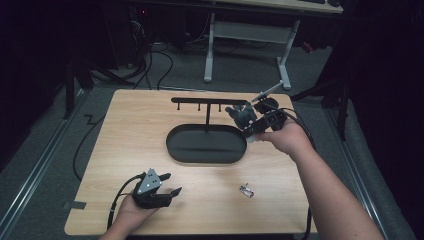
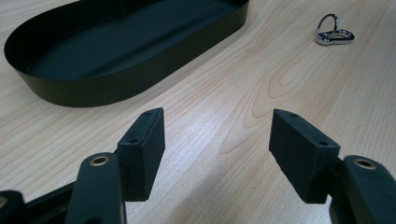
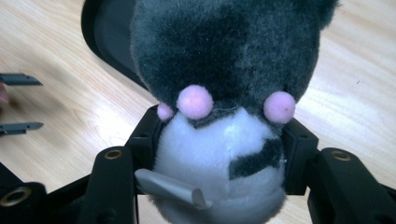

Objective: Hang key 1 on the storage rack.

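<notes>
The right gripper point(image 1: 255, 127) is clamped on the plush toy point(image 3: 224, 93), just below the rack's point(image 1: 210, 101) right end, perhaps its hook; the left gripper point(image 2: 217, 149) rests with jaws apart.

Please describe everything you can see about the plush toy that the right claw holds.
The plush toy is soft and fluffy, dark grey above, white below with a dark patch, and has small pink pompoms. A grey tag sticks out near its bottom. The right claw grips its white part on both sides, holding it above the wooden table, beside the black oval tray.
</notes>
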The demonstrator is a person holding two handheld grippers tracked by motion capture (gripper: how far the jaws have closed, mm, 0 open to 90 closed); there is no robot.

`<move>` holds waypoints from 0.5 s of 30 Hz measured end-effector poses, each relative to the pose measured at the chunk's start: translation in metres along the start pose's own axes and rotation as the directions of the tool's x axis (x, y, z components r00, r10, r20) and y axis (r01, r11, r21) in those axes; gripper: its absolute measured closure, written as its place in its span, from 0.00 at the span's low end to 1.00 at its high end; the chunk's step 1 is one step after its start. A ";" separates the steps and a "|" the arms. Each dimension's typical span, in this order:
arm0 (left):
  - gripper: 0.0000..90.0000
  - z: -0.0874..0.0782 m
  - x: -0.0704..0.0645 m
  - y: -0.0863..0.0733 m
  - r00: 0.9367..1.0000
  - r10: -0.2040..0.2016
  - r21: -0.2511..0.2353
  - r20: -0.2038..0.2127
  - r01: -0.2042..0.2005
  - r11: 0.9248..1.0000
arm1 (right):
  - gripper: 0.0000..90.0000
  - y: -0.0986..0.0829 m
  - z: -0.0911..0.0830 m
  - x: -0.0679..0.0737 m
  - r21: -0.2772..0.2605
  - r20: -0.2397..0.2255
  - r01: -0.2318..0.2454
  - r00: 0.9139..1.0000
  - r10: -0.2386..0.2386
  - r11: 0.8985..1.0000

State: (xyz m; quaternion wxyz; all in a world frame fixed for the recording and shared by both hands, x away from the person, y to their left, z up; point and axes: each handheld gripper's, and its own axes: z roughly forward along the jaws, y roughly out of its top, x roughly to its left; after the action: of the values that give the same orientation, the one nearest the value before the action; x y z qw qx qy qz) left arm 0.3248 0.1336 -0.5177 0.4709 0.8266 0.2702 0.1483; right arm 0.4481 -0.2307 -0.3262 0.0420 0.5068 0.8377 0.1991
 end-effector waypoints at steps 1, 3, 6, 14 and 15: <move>0.41 0.000 0.000 0.000 1.000 0.001 -0.001 -0.001 -0.001 1.000 | 0.51 0.002 -0.003 0.000 -0.007 0.002 0.000 1.000 0.000 1.000; 0.41 0.000 0.000 0.000 1.000 0.001 0.001 0.002 -0.001 1.000 | 0.51 0.004 -0.007 0.000 -0.023 0.002 -0.004 1.000 0.004 1.000; 0.41 0.000 -0.001 0.000 1.000 0.003 -0.002 0.003 -0.003 1.000 | 0.51 0.006 -0.009 0.000 -0.031 0.007 -0.007 1.000 0.007 1.000; 0.41 0.000 -0.001 0.000 1.000 0.006 0.001 0.004 -0.006 1.000 | 0.51 0.005 -0.009 -0.002 -0.030 0.035 -0.010 0.999 0.011 0.999; 0.41 0.000 -0.001 0.000 1.000 0.007 0.002 0.004 -0.007 1.000 | 0.51 0.005 -0.009 -0.003 -0.030 0.039 -0.017 0.999 0.018 0.999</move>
State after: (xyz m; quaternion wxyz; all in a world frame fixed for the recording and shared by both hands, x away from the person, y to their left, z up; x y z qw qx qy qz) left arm 0.3241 0.1327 -0.5177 0.4702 0.8282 0.2665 0.1480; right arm 0.4509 -0.2336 -0.3162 0.0642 0.5172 0.8292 0.2020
